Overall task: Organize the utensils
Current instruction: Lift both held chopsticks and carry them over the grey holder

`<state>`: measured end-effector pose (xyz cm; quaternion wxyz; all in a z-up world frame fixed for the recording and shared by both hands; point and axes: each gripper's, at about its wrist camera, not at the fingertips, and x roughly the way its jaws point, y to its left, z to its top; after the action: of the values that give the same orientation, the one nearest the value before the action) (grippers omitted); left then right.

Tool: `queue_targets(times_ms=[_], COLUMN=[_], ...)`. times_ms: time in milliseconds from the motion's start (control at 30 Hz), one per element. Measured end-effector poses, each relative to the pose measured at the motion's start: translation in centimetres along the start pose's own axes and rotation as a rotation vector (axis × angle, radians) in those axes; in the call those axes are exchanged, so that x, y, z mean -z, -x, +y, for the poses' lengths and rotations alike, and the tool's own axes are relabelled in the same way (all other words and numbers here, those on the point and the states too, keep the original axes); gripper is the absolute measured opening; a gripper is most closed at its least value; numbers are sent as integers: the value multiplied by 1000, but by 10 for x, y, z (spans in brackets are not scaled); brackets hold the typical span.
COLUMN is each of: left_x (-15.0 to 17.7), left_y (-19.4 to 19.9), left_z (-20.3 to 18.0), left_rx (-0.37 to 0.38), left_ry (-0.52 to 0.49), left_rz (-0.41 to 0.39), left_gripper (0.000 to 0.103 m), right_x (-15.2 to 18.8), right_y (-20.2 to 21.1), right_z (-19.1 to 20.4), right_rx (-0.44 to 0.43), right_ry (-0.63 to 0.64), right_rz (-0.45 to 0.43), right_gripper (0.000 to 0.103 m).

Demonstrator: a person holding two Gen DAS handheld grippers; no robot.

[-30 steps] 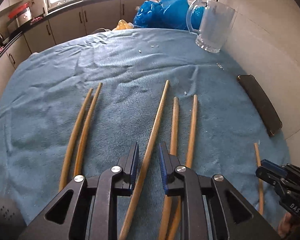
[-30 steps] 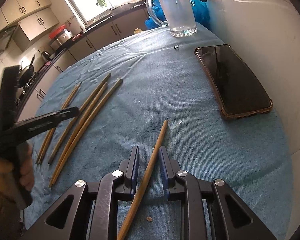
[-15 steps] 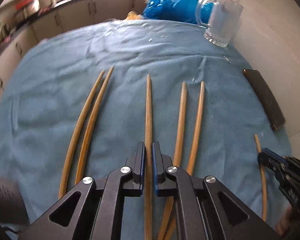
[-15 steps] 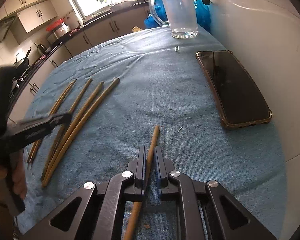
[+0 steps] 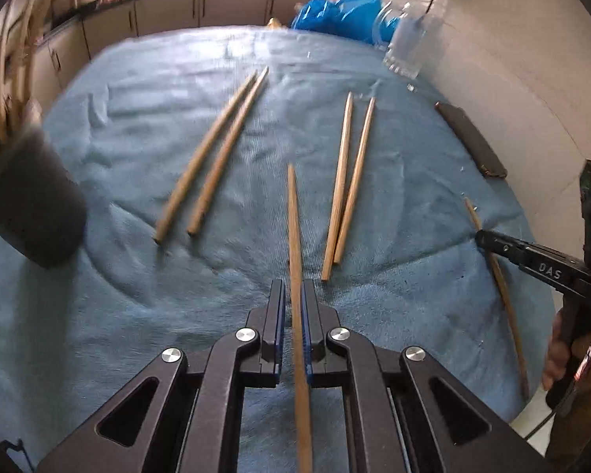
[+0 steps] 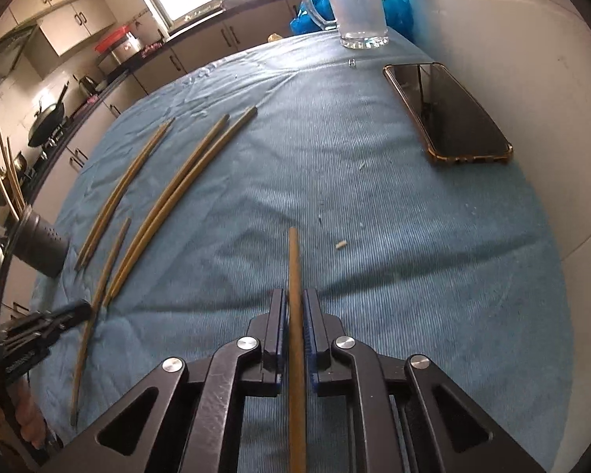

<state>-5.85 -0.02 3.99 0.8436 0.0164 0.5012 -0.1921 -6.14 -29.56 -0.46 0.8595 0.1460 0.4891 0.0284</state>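
Observation:
My left gripper is shut on a wooden chopstick and holds it above the blue cloth. My right gripper is shut on another chopstick, also raised. Two pairs of chopsticks lie on the cloth: one pair on the left, one pair in the middle. A dark holder cup with several chopsticks in it stands at the left edge; it also shows in the right wrist view. The right gripper shows in the left wrist view with its chopstick.
A glass mug stands at the far end by the wall. A phone lies near the right wall. A blue plastic bag sits behind the mug. Kitchen cabinets run behind the table.
Both grippers closed on their chopsticks and lifted them off the cloth. The left view pulled back and up, so the holder cup came into sight at left.

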Motion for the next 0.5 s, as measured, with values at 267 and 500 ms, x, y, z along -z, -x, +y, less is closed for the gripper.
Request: queue_targets(times_ms=[267,500], left_x=[-34,-69], left_y=[-13,-58], left_z=[5,3], left_rx=[7,-62], left_ry=[-7,-6], left_rz=[45,113], left_gripper=[14,14], right_x=[-1,-17], right_y=[-1,-11], right_z=[12,14], right_rx=[53,93], right_ry=[64,111], right_rz=[71,167], right_gripper=[31,31])
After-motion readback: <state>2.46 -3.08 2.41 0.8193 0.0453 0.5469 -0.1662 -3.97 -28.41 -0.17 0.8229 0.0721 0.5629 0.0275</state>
